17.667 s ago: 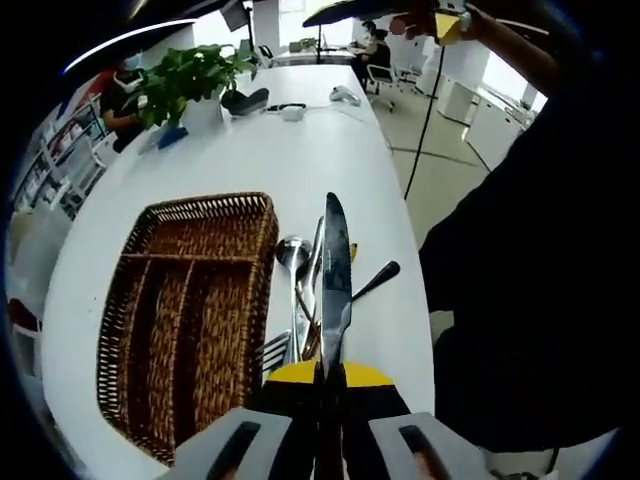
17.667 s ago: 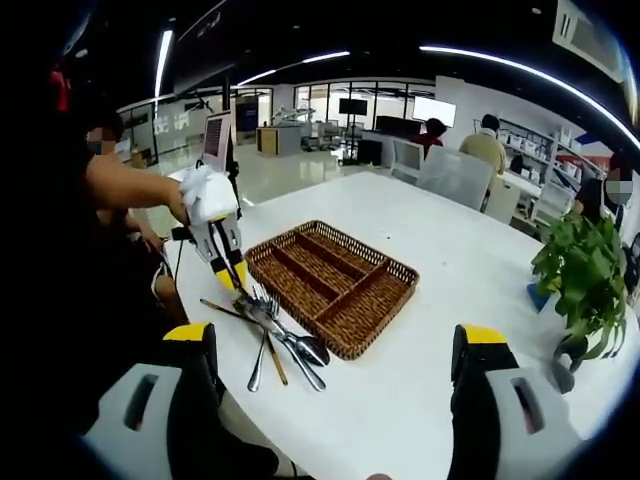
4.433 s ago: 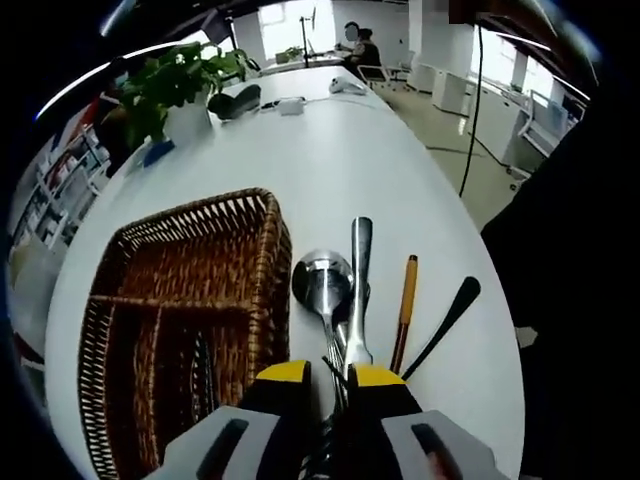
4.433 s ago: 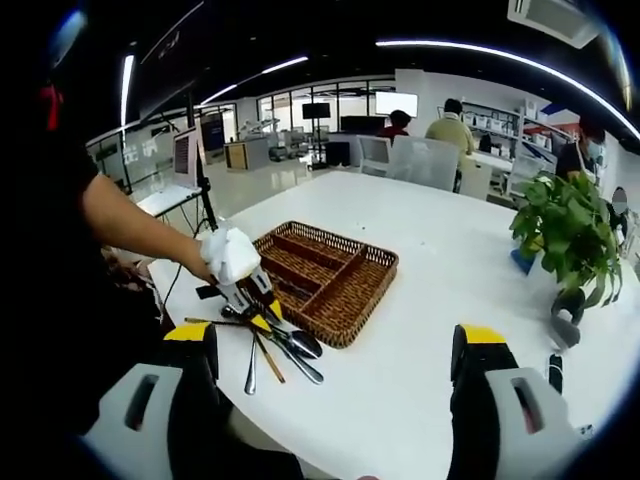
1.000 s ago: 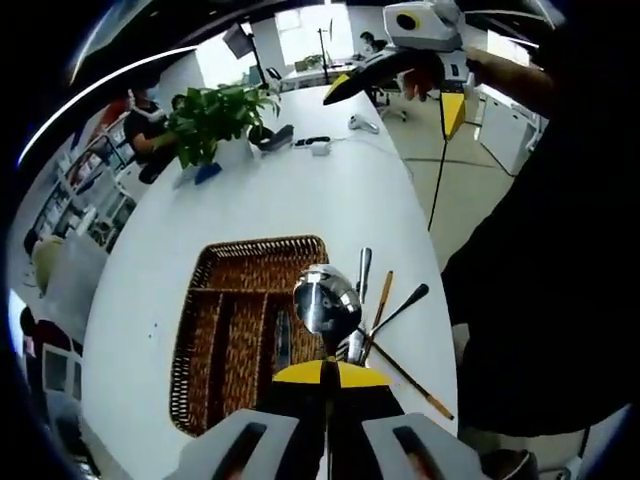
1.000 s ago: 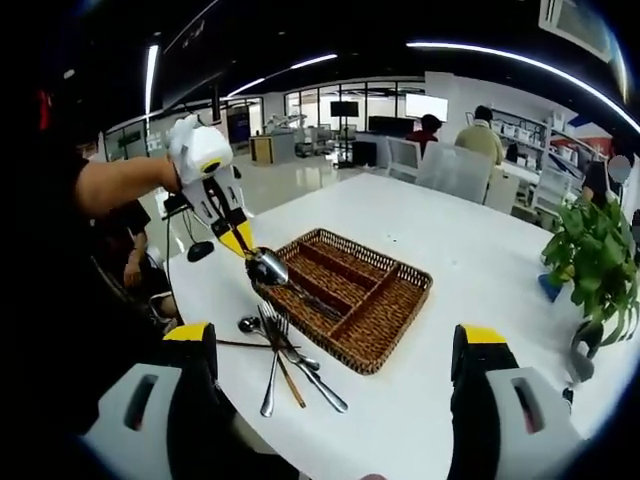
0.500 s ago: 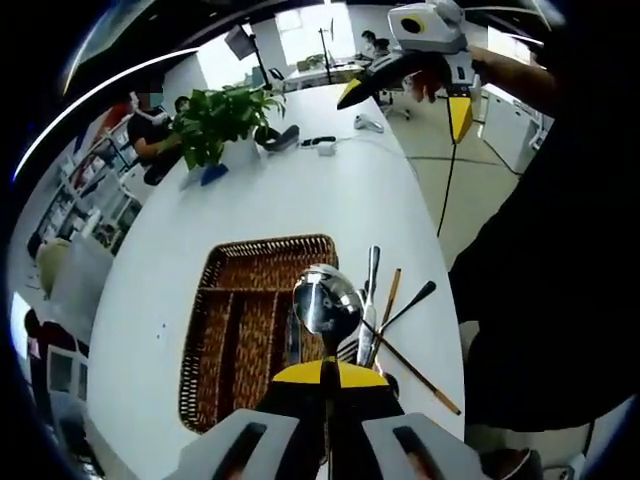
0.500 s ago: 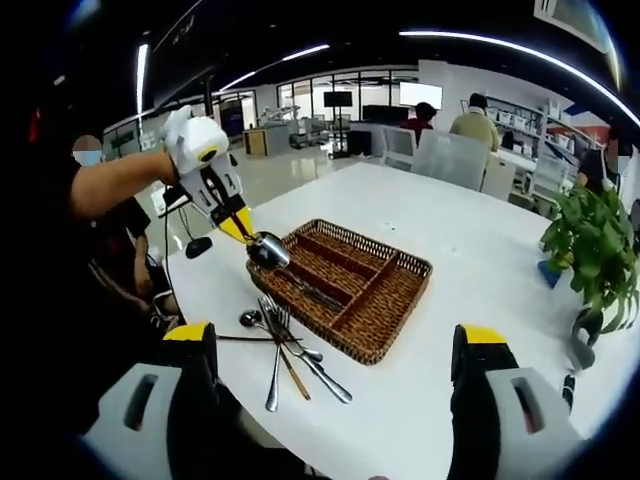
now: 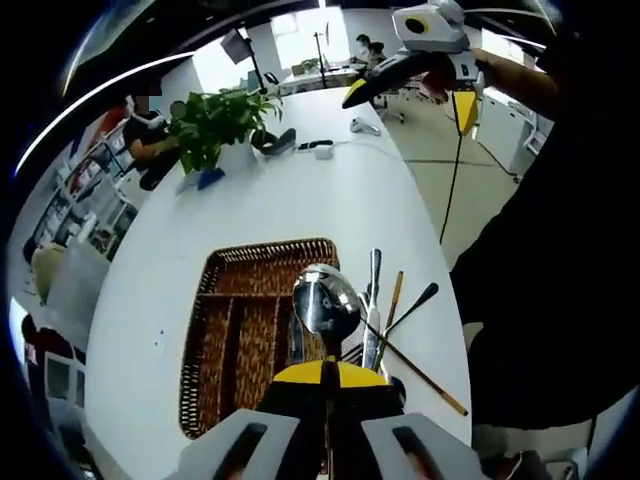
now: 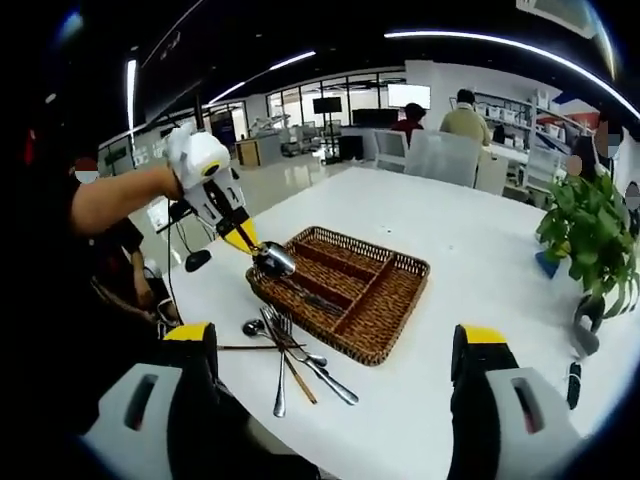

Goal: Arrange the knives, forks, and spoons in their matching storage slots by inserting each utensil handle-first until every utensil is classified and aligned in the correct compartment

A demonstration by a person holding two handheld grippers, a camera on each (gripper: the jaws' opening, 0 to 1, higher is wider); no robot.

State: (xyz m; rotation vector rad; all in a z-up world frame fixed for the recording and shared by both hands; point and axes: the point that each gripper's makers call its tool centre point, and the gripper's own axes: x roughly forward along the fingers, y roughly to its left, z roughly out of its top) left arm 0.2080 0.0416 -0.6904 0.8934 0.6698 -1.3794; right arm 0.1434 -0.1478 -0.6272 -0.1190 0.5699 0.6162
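Spoon (image 9: 325,300): clamped by its handle in your left gripper (image 9: 325,372), bowl forward and raised above the wicker tray (image 10: 390,300), apparently so you can line it up with a slot; it needs turning to go in handle-first. Tray: one utensil (image 10: 312,296) already lies in a long compartment. Loose cutlery (image 10: 290,362): piled on the table (image 10: 480,250) just beside the tray's near edge, within easy reach. Right gripper (image 10: 335,395): jaws spread wide, holding nothing, well apart from the tray, seemingly waiting.

Far ahead of the claw a leafy potted plant (image 9: 218,122) stands on the white table (image 9: 300,200), a dark computer mouse (image 9: 364,125) right of it, seated people behind
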